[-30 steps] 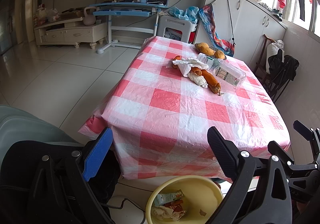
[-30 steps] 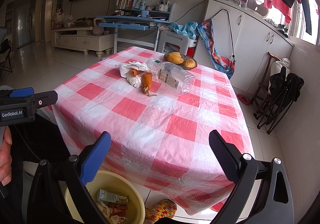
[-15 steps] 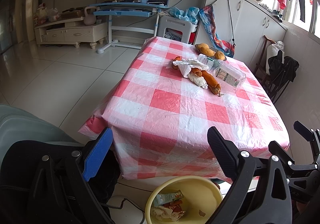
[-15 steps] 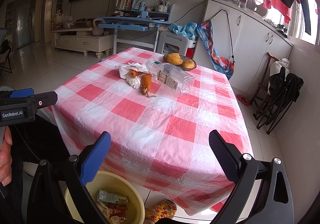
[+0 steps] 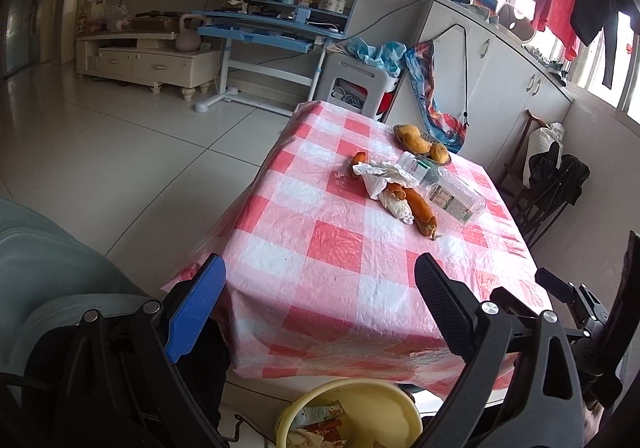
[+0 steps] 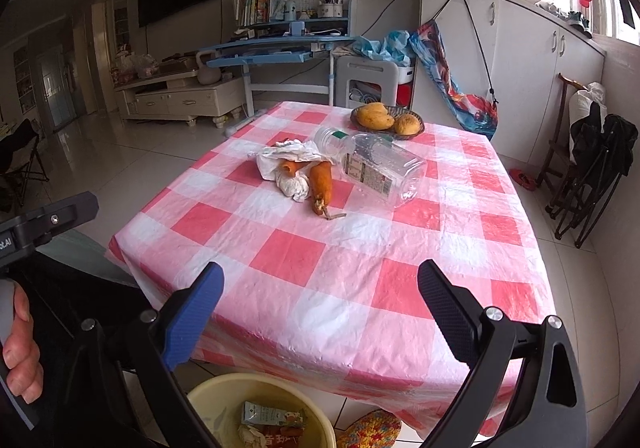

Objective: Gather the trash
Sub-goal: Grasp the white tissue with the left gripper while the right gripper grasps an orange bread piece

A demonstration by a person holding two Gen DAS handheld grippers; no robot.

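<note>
Clear plastic bottle [image 6: 378,168] lying beside crumpled tissue [image 6: 294,160]; tongs gaping.

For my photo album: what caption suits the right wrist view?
Open right gripper faces a checked table with a plastic jar, above a yellow bin.

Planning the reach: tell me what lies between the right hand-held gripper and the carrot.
Only bare checked tablecloth separates the right hand-held gripper from the carrot, shown in the right wrist view.

Clear bottle [image 6: 376,168] on side; carrot [image 6: 321,184], crumpled tissues [image 6: 289,162] beside it mid-table.
</note>
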